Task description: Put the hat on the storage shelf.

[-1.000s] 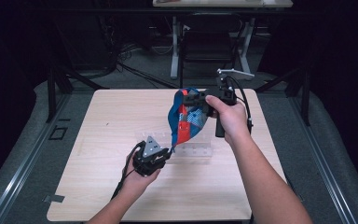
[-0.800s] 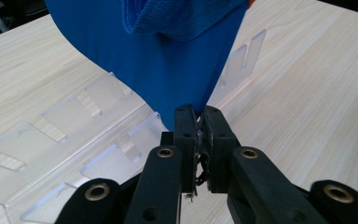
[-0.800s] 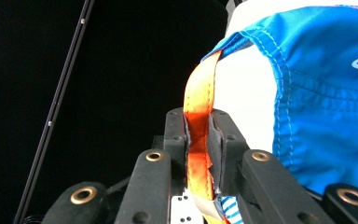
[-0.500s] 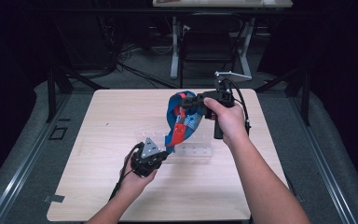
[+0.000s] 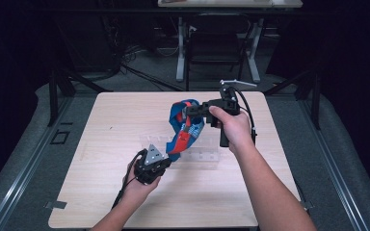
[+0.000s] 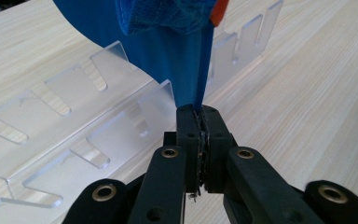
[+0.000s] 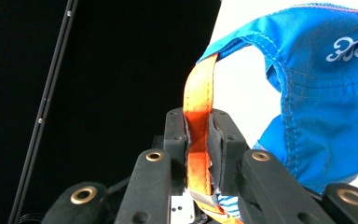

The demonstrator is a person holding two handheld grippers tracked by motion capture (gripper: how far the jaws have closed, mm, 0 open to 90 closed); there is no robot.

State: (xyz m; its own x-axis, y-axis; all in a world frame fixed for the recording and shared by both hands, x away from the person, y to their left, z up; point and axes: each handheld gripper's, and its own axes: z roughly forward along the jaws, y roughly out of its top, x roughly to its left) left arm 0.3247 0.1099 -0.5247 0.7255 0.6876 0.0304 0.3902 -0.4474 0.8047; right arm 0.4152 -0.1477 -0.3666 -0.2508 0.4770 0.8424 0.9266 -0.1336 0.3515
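A blue cloth item with orange trim [image 5: 183, 126] hangs stretched between my two grippers above the wooden table [image 5: 115, 125]. My left gripper [image 5: 160, 160] sits low near the table, its jaws shut on the blue fabric's lower edge [image 6: 193, 70]. Higher up and to the right, my right gripper [image 5: 192, 110] is shut on the orange strap [image 7: 198, 121], with the blue fabric [image 7: 321, 93] draping to the side. A clear acrylic rack [image 5: 202, 156] with upright slots [image 6: 98, 121] lies on the table just under the cloth.
A chair and a desk frame [image 5: 217, 43] stand beyond the table's far edge in the dark. Bare wooden tabletop spreads to the left and toward the near edge.
My right gripper has lifted slightly and drawn the cloth taut upward. The left gripper has stayed low by the rack.
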